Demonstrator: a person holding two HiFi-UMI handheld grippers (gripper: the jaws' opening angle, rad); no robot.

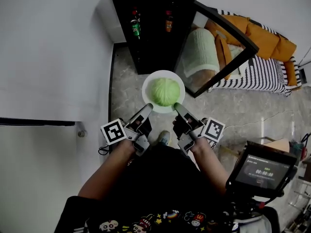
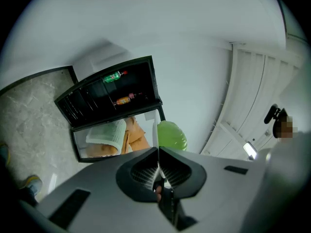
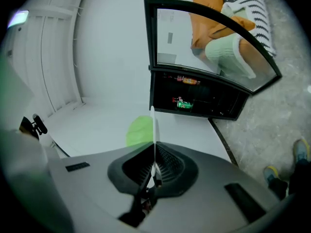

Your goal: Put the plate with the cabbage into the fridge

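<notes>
Marbled floor (image 1: 252, 113), white wall (image 1: 48, 57), black fridge (image 1: 146, 38)

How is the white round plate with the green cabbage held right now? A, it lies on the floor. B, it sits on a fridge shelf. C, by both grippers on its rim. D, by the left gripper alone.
C: the left gripper and the right gripper each clamp the near rim of the white round plate carrying the green cabbage, short of the open black fridge.
</notes>
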